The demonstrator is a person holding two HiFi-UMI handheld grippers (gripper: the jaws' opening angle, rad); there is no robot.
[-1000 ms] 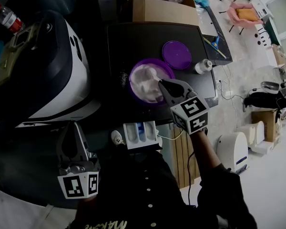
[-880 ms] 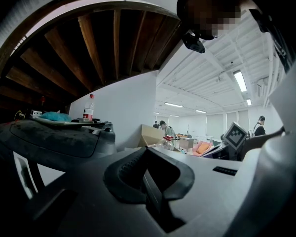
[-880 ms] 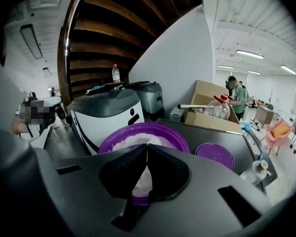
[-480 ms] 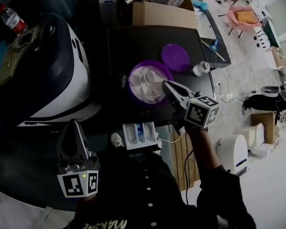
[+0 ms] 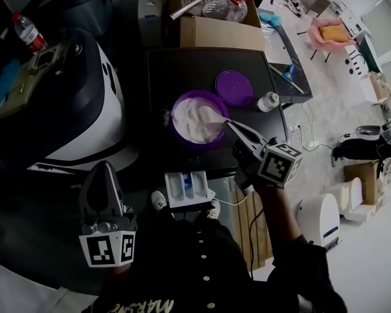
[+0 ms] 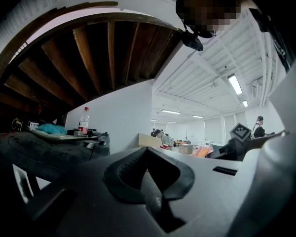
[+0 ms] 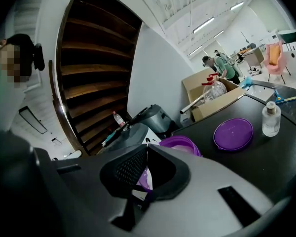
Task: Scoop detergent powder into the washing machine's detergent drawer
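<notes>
Right claw [image 7: 147, 147]: pressed together, pinching the purple handle of the scoop [image 7: 142, 180]. It sits centre right in the head view, with its tips at the right rim of the tub [image 5: 180, 103].
Scoop: its far end shows white, over the right part of the powder [image 5: 192, 124].
Left claw [image 6: 147, 150]: pressed together with nothing in it. It is at the lower left of the head view, well apart from the drawer.
Tub: purple and open, holding white powder. It stands mid-frame on the dark top [image 5: 182, 70].
Lid [image 5: 233, 88]: purple, lying flat on the dark top just up and right of the tub.
Small bottle [image 5: 268, 101]: upright, just right of the lid, near the top's right edge.
Detergent drawer [image 5: 189, 188]: white and pulled out, below the tub in frame at the near edge of the dark top. It has a blue piece in a middle compartment; I cannot tell whether there is powder in it.
Cardboard box [image 5: 215, 31]: top centre, beyond the dark top, with a clear jug [image 5: 227, 4] in it.
</notes>
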